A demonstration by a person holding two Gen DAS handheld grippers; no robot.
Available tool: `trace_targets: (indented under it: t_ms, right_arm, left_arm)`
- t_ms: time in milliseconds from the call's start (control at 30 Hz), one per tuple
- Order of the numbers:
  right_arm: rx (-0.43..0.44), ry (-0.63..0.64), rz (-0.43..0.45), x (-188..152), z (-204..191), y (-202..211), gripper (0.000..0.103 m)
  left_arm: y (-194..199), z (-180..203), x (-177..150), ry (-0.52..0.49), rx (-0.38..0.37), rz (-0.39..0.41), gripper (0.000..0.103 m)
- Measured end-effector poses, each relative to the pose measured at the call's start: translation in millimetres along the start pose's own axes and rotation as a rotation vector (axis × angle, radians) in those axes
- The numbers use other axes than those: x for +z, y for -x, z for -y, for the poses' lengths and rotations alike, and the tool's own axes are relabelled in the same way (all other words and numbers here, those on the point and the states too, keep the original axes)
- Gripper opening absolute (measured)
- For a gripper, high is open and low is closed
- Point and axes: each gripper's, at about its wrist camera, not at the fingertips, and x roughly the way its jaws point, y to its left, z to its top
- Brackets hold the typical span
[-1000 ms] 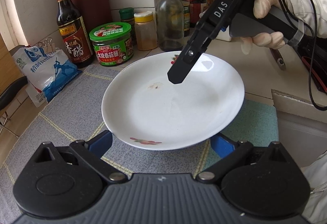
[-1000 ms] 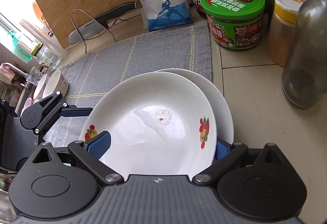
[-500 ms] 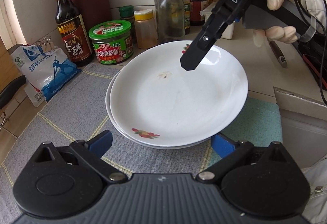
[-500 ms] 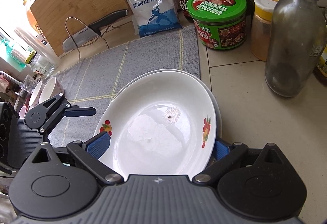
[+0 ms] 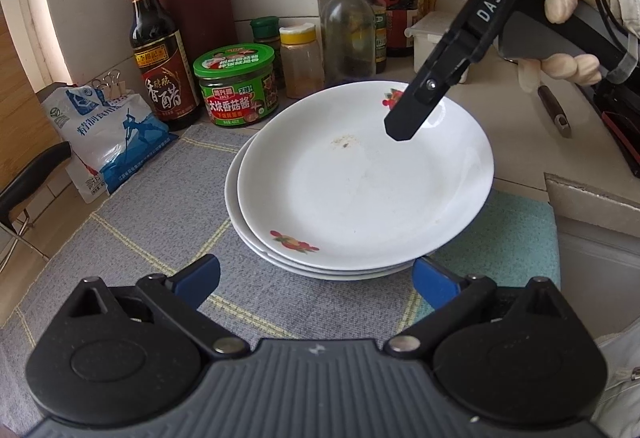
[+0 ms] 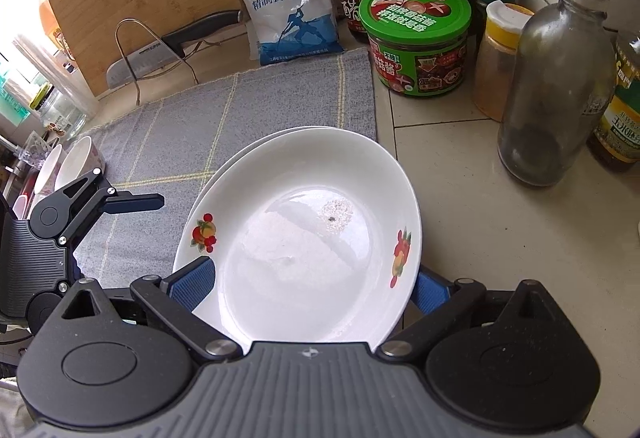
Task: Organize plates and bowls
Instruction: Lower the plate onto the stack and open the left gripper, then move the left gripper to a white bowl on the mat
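On the grey mat (image 5: 132,238), three stacked plates (image 5: 360,178).

Both wrist views look down closely, from opposite sides, sharing the stacked plates (image 5: 360,182).

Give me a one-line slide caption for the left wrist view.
Open left gripper faces stacked white plates on a grey mat; right gripper hovers over the top plate.

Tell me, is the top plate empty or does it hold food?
Empty: the top plate shows only bare white surface and a small brown speck.
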Motion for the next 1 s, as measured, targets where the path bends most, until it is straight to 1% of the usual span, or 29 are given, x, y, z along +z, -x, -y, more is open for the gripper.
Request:
trace_targets:
  t_ms: [100,233,400,567,633,700,833,1000]
  right_arm:
    - [-0.034,0.008,0.016,-4.4,-1.6,2.9,0.102]
    - [-0.077,0.034,0.070,-10.6,-7.1,9.9,0.103]
    - [-0.144,0.072,0.194,-20.0,-23.0,20.3,0.103]
    - [-0.212,0.076,0.362,-27.9,-44.0,31.8,0.103]
    - [-0.225,0.076,0.394,-29.7,-49.8,33.3,0.103]
    - [-0.265,0.089,0.431,-32.0,-57.9,33.4,0.103]
    - [-0.297,0.129,0.461,-38.0,-71.3,30.8,0.103]
    - [-0.293,0.216,0.443,-42.8,-91.6,19.6,0.103]
  left_arm:
    - [2.3,0.5,-1.2,0.006,0.012,0.010,0.102]
    - [7.9,2.4,-3.8,0.012,0.043,0.031,0.102]
    - [20.3,3.0,-5.4,0.051,0.072,0.067,0.102]
    - [38.0,-0.1,-4.0,0.130,0.109,0.112,0.102]
    - [42.5,-1.7,-4.6,0.169,0.125,0.113,0.102]
    - [45.6,-3.1,-6.6,0.206,0.137,0.110,0.102]
    - [56.0,-3.1,-12.5,0.274,0.203,0.111,0.102]
    - [78.4,-0.9,-23.9,0.344,0.328,0.100,0.102]
